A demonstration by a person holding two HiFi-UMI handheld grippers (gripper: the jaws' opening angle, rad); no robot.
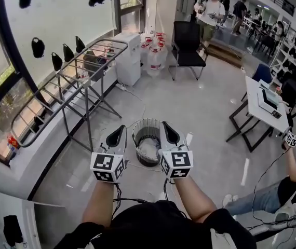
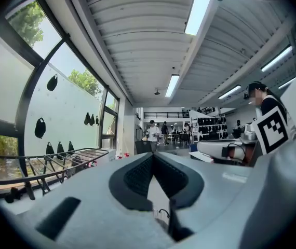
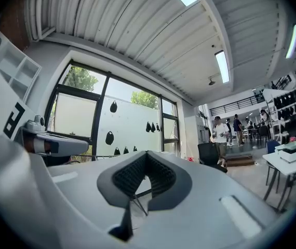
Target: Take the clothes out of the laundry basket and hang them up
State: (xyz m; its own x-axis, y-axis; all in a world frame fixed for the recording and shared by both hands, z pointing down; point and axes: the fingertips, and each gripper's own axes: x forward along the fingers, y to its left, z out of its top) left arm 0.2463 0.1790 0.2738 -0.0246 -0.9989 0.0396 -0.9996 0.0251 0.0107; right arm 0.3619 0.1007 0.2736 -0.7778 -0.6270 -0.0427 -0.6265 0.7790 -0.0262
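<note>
A round grey slatted laundry basket (image 1: 147,148) stands on the floor just ahead of me, with pale cloth showing at its bottom. My left gripper (image 1: 120,130) is held level at the basket's left rim, and my right gripper (image 1: 166,126) is level at its right rim. Each gripper has its dark jaws pressed together with nothing between them, which also shows in the left gripper (image 2: 153,157) view and the right gripper (image 3: 146,156) view. A metal drying rack (image 1: 80,69) stands by the window on the left, its bars bare.
A black chair (image 1: 187,44) and water bottles (image 1: 155,56) stand beyond the basket. A white table (image 1: 264,106) is at the right, with a seated person (image 1: 292,166) near it. A white cabinet (image 1: 129,57) stands behind the rack. Several people stand far back.
</note>
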